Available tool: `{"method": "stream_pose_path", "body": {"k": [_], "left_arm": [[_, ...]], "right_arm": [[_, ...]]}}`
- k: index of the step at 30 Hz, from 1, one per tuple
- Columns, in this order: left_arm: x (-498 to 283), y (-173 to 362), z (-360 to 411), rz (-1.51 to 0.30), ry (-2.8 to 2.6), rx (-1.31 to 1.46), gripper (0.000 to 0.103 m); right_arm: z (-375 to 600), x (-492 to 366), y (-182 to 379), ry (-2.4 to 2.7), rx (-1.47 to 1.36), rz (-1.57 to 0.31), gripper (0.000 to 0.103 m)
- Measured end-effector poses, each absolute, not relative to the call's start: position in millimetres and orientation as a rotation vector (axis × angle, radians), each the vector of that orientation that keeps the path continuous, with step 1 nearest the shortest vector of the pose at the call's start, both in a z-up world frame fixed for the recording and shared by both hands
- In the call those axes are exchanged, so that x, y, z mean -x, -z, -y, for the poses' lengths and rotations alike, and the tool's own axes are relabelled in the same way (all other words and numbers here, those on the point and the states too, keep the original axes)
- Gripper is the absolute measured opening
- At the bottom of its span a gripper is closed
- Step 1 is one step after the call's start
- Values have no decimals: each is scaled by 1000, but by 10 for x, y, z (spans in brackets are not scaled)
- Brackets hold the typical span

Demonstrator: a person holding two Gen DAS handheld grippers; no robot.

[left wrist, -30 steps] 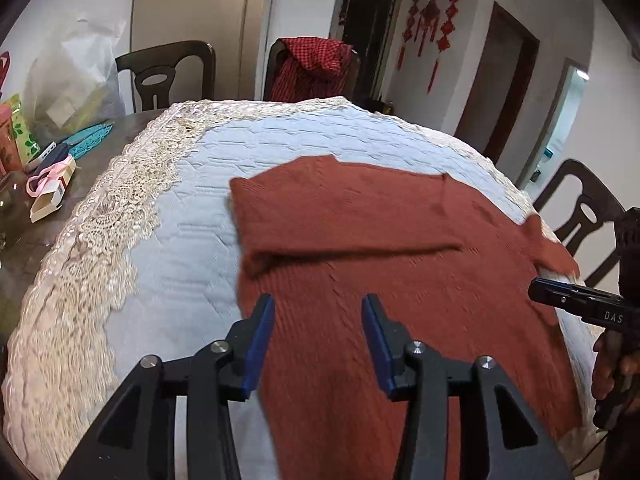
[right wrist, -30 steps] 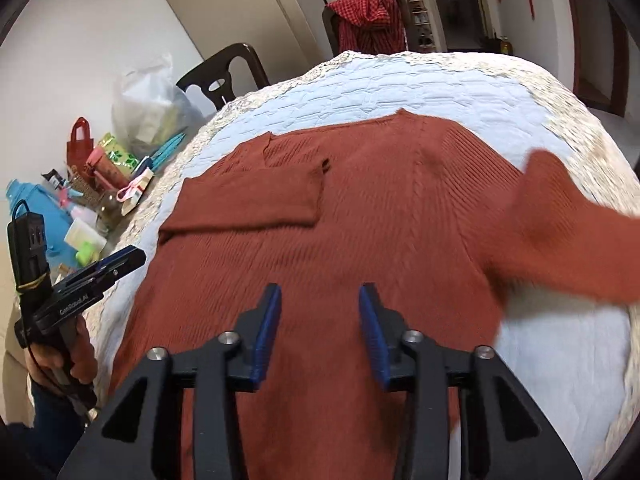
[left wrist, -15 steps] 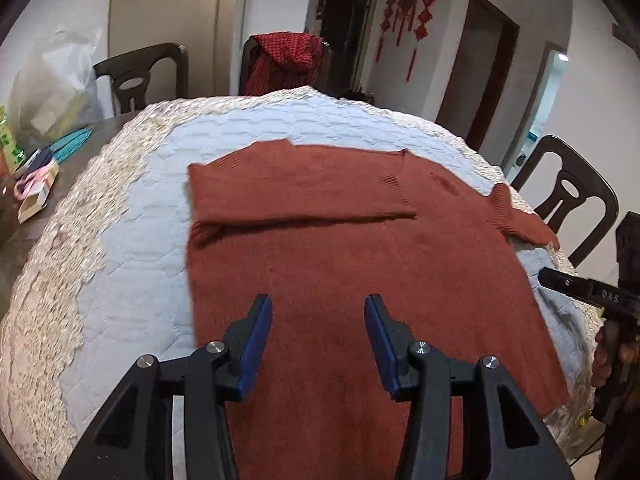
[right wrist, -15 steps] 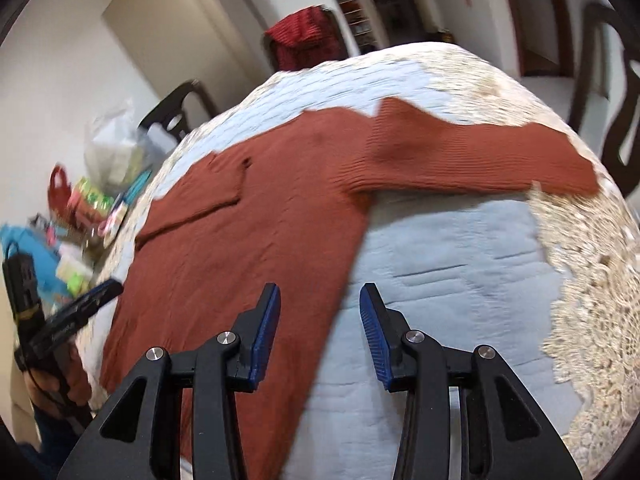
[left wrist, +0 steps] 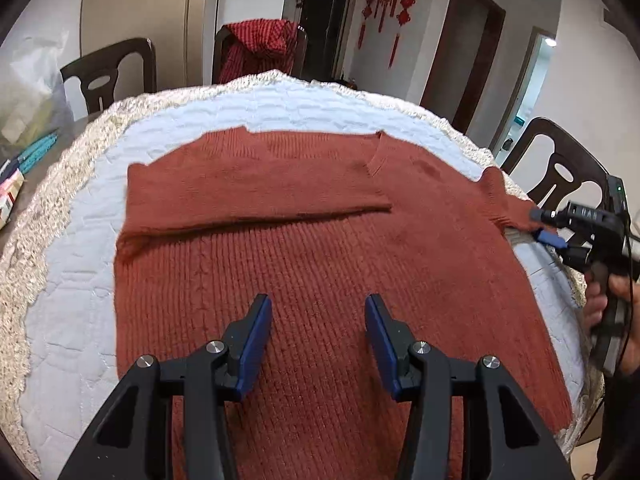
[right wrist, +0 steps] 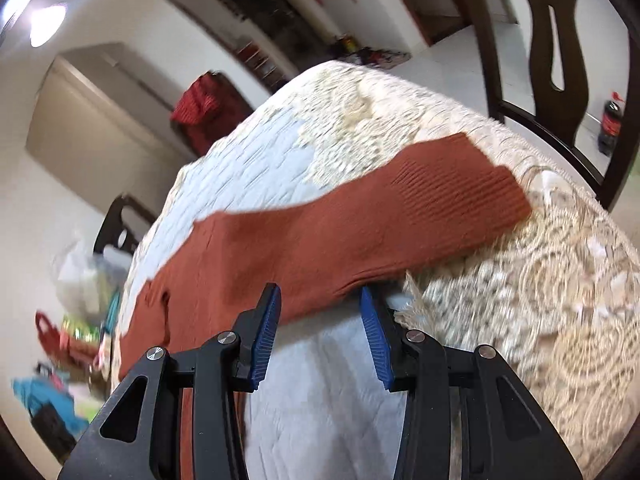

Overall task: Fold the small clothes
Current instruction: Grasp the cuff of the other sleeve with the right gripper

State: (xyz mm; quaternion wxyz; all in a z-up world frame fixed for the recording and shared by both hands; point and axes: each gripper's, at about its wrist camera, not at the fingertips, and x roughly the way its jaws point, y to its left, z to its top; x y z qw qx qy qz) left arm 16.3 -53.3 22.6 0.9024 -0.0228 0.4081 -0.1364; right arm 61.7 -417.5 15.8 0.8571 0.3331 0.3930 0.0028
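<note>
A rust-red knit sweater [left wrist: 320, 248] lies flat on the white quilted table cover [left wrist: 72, 312]. Its left sleeve [left wrist: 256, 192] is folded across the chest. Its right sleeve [right wrist: 380, 224] stretches out over the lace border. My left gripper [left wrist: 318, 332] is open and empty, hovering above the sweater's lower body. My right gripper [right wrist: 320, 328] is open, its jaws on either side of the right sleeve's near edge; it also shows in the left wrist view [left wrist: 548, 226] at the sleeve end.
The round table has a lace border [right wrist: 540, 300]. Dark wooden chairs [left wrist: 560, 164] stand around it, one with a red garment [left wrist: 256, 52]. Bags and small items [right wrist: 76, 320] clutter the table's left side. A bottle [right wrist: 610, 120] stands on the floor.
My right gripper has swung right and closed in on the outstretched right sleeve. My left gripper has moved right to centre over the sweater's body.
</note>
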Motion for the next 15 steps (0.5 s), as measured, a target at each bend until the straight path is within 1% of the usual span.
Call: {"method": "stream_pose_path", "body": {"k": [3,4,5,6,7,11,15], "left_arm": [[-157,-157,516,-854,281,55,51],[-149,-161,511,-850,283,58,51],[-143,-161,508,-849,285,63,51],[-146,-158,500,-850,288,68,52],[-145,-153,494,-850,290,75,52],[-143,-153,479,-847,305,94,54],[-143,-153,463,-847,309,107,54]], "right_arm": [[4256,-651,-154,26,-735,-799,42],[4286,-651,-164,30,-742,-789,38],[4282,-660,-190,33,-736,-779,32],[4276,-675,-226,36,-720,-769,18],[4265,-692,-274,38,-700,-760,16],[4142,-811,-554,-16,-627,-711,15],[3716,-926,-912,-153,-504,-663,15]]}}
